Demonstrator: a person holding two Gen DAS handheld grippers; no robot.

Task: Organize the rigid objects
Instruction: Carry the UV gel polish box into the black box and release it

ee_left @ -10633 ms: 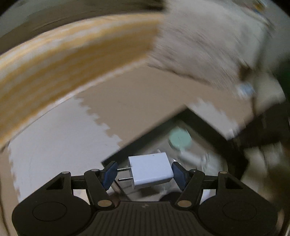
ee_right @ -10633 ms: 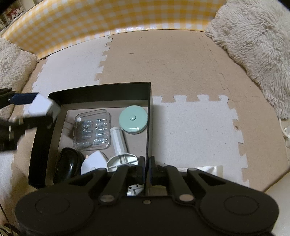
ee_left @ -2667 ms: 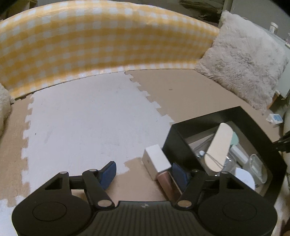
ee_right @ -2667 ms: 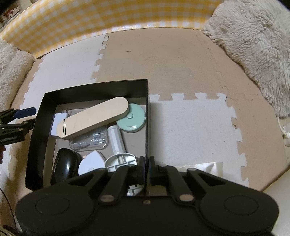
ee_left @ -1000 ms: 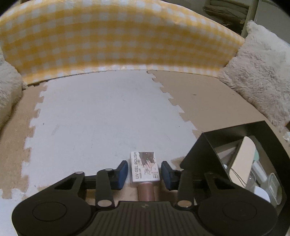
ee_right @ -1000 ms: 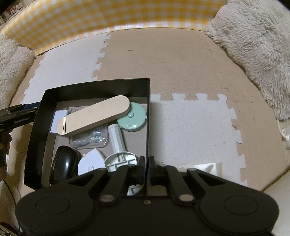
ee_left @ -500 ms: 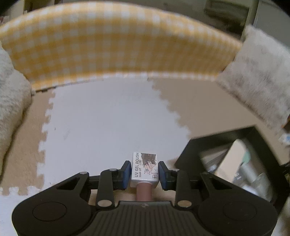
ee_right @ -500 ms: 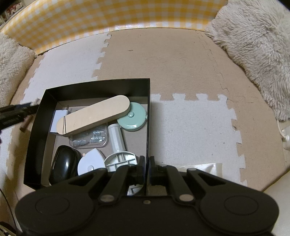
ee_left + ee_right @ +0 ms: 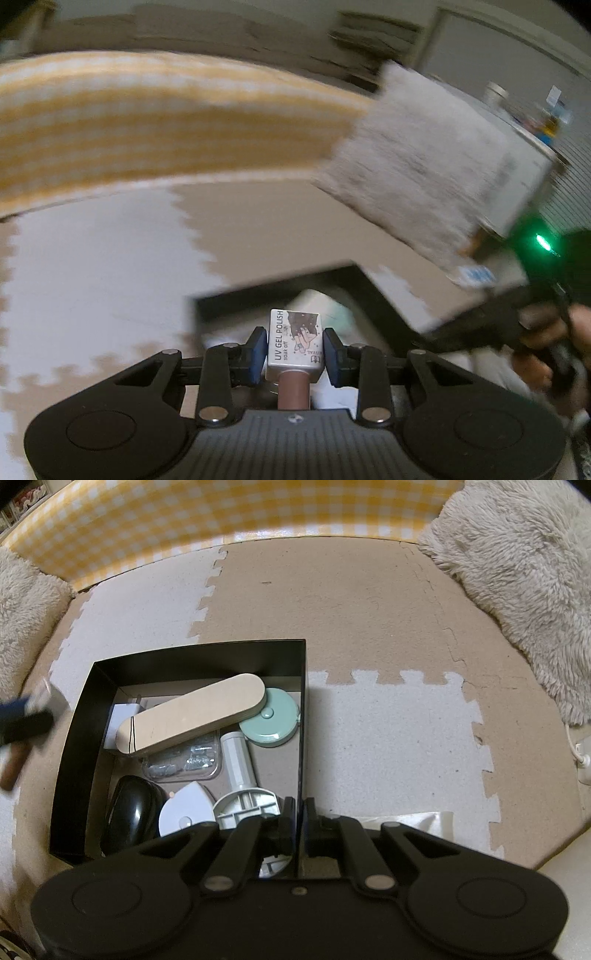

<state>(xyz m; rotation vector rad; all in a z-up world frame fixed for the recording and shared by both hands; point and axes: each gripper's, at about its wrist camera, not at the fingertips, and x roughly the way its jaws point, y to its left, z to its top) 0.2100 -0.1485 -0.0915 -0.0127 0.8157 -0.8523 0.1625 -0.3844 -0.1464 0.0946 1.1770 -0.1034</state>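
My left gripper (image 9: 294,349) is shut on a UV gel polish bottle (image 9: 295,343) with a silver cap and brown body, held in the air over the left side of the black box (image 9: 280,291); the view is blurred. In the right wrist view my right gripper (image 9: 299,812) is shut on the right wall of the black box (image 9: 301,709). The box holds a wooden board (image 9: 192,712), a mint round case (image 9: 269,716), a white charger (image 9: 120,716), a clear case, a black mouse (image 9: 131,816) and white parts. The left gripper with the bottle (image 9: 22,723) shows blurred at the box's left.
Beige and white foam puzzle mats (image 9: 351,602) cover the floor. A yellow checked bumper (image 9: 221,509) curves along the back. Fluffy cushions lie at the right (image 9: 517,572) and left (image 9: 22,602). A clear bag (image 9: 424,819) lies near my right gripper.
My left gripper has closed on the gel polish bottle, lifted it off the mat and swung right toward the box. The right gripper has stayed on the box wall.
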